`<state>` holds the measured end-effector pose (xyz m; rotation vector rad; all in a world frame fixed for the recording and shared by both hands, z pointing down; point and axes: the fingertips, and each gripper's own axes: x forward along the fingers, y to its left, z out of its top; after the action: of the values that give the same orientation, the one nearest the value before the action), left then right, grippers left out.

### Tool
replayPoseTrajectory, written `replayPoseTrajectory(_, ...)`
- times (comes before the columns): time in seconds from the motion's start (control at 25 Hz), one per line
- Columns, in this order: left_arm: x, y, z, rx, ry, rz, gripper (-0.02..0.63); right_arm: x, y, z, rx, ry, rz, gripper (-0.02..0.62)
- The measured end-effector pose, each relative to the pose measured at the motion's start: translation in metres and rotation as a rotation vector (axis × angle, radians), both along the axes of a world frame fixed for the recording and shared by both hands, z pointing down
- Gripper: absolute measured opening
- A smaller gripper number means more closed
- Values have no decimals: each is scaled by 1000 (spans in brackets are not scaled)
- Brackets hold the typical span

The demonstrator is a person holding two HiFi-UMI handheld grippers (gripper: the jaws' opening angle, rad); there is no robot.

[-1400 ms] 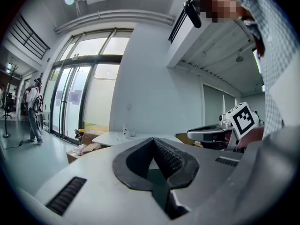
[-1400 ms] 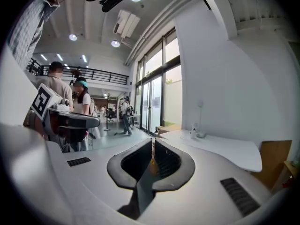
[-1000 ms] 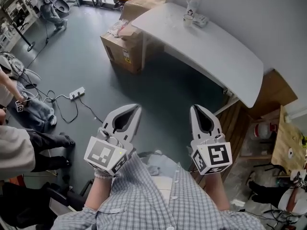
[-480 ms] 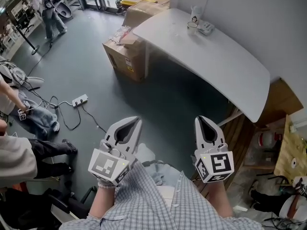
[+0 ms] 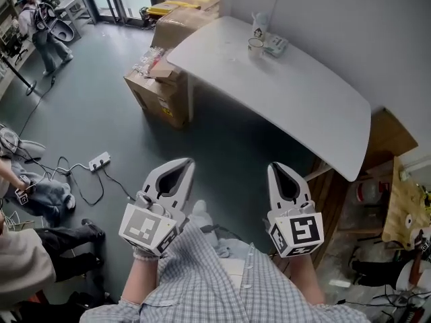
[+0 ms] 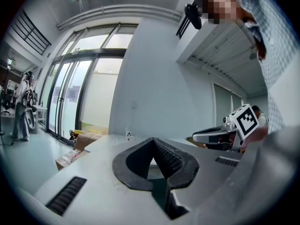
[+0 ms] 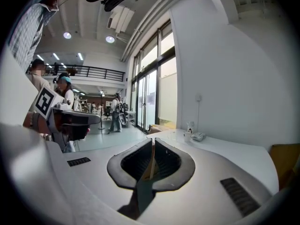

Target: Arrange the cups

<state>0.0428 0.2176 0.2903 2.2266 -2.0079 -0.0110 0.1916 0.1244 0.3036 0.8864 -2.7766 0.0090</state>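
A small white cup (image 5: 255, 45) stands at the far end of the long white table (image 5: 303, 106), with a clear cup (image 5: 259, 20) behind it and a white object (image 5: 275, 44) beside them. The right gripper view shows the same cups (image 7: 188, 136) small and far off. My left gripper (image 5: 188, 161) and right gripper (image 5: 274, 167) are held side by side close to my body, over the grey floor and well short of the table. Both are shut and hold nothing, which also shows in the left gripper view (image 6: 152, 139) and the right gripper view (image 7: 153, 139).
A cardboard box (image 5: 158, 89) sits on the floor at the table's left end, more boxes behind it. A power strip (image 5: 98, 161) and cables lie at left, near seated people (image 5: 27, 247). A wooden bench (image 5: 404, 207) with items is at right.
The head view has swung, so the table and the box now sit further left in it. Both grippers stay shut and keep their places in front of my body.
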Motion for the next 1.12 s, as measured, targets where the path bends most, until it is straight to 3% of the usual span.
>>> replayPoseTrajectory(0.36, -63, -70, -9, 16, 9, 96, 9, -52, -56, -11, 34, -8, 110, 32)
replayPoseTrajectory(0.52, -81, -96, -10, 39, -53, 151, 9, -68, -82, -9, 39, -12, 172, 32)
replayPoseTrajectory(0.6, -90, -105, -9, 41, -47, 177, 9, -75, -88, -8, 43, -14, 198, 32)
replayPoseTrajectory(0.72, -108, -122, -5, 48, -11, 174, 9, -84, -96, -6, 46, -4, 222, 32)
replayPoseTrajectory(1.12, -124, -158, 7, 33, -19, 186, 9, -97, -131, 11, -1, 22, 249, 32)
